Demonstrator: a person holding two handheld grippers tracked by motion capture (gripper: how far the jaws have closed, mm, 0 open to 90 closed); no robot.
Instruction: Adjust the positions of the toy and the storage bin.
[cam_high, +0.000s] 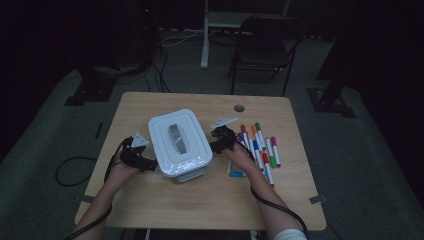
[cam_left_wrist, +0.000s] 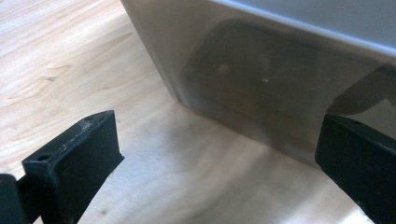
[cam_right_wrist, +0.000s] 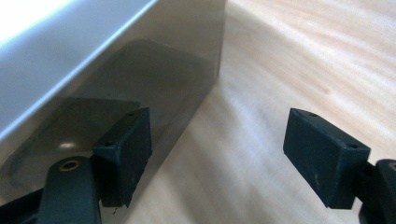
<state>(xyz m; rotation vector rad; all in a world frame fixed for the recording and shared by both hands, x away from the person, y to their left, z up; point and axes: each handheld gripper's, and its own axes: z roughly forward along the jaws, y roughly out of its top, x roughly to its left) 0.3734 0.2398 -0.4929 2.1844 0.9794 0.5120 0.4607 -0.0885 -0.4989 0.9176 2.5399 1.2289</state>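
Dim floor and a folding chair (cam_high: 265, 42) lie beyond the wooden table (cam_high: 150, 200), where a white lidded box (cam_high: 179, 142) sits near the middle. Against the box's left side is the left gripper (cam_high: 148, 164), its 2 jaws spread wide with a box corner between them, not pressed. Against the box's right side is the right gripper (cam_high: 216, 146), jaws also wide, 1 pad beside the box wall. Right of the box lie coloured markers (cam_high: 262, 150).
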